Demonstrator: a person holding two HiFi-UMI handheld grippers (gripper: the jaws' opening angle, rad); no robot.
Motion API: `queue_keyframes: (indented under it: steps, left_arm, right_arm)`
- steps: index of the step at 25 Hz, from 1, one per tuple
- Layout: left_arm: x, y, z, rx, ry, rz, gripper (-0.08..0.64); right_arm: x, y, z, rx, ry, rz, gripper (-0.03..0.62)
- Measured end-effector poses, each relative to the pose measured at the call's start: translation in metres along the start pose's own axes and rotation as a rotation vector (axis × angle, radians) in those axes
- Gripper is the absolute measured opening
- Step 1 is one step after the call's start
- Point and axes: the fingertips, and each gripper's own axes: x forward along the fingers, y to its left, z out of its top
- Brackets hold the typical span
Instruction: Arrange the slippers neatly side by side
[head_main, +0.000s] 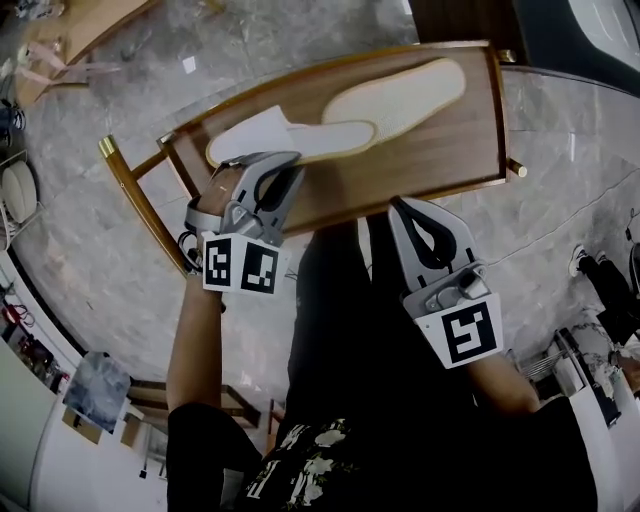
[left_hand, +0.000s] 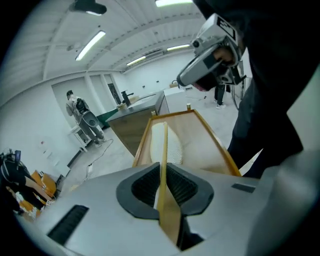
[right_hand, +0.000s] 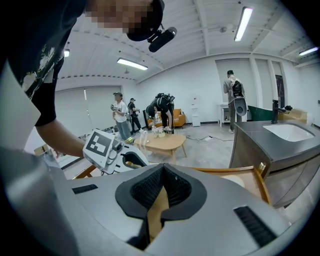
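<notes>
Two white slippers lie end to end on a wooden tray table (head_main: 450, 150) with a raised rim. One slipper (head_main: 400, 92) shows its tan-edged sole. The other slipper (head_main: 262, 138) overlaps its end and shows a white upper. My left gripper (head_main: 270, 162) is shut on the table's near rim (left_hand: 163, 150), which runs as a thin wooden strip between the pads. A slipper (left_hand: 170, 142) lies just beyond the left gripper (left_hand: 162, 172). My right gripper (head_main: 402, 207) sits at the near edge, to the right. The right gripper (right_hand: 161, 182) has its pads together, with wood showing under them.
The table stands on a grey marble floor (head_main: 560, 110), with brass-tipped legs (head_main: 105, 148) at its left. Behind are a low round wooden table (right_hand: 160, 142), a sink counter (right_hand: 280, 137) and several people standing far back.
</notes>
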Motion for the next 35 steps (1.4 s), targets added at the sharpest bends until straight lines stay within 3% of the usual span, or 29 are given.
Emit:
queue_keyframes:
  steps: [13, 17, 19, 20, 22, 24, 29, 31, 35]
  left_arm:
    - [-0.011, -0.049, -0.034, -0.19, 0.048, -0.197, 0.086]
    - [-0.012, -0.061, -0.037, -0.278, 0.07, -0.197, 0.087]
    - [-0.012, -0.052, -0.042, -0.413, 0.078, -0.121, 0.098]
    - [-0.013, -0.044, -0.047, -0.534, 0.09, -0.054, 0.1]
    - [-0.019, -0.025, -0.059, -0.856, 0.116, 0.106, 0.101]
    - [-0.025, -0.007, -0.063, -1.138, 0.097, 0.251, 0.132]
    - [-0.029, 0.017, -0.081, -1.62, -0.004, 0.551, 0.239]
    - [-0.024, 0.021, -0.089, -1.725, -0.009, 0.625, 0.247]
    - [-0.007, 0.023, -0.101, -1.745, 0.086, 0.684, 0.247]
  right_arm:
    - [0.016, 0.015, -0.016, -0.027, 0.072, 0.061, -0.006]
    - [0.02, 0.021, -0.02, -0.035, 0.095, 0.087, -0.006]
    - [0.024, 0.024, -0.019, -0.04, 0.095, 0.097, -0.006]
    - [0.026, 0.025, -0.018, -0.043, 0.094, 0.103, -0.007]
    - [0.029, 0.027, -0.017, -0.048, 0.091, 0.118, -0.006]
    - [0.031, 0.029, -0.016, -0.049, 0.094, 0.133, -0.007]
    - [0.037, 0.032, -0.008, -0.052, 0.082, 0.182, -0.006]
    - [0.039, 0.03, -0.006, -0.05, 0.078, 0.204, -0.006]
    - [0.04, 0.018, -0.003, -0.046, 0.079, 0.235, -0.006]
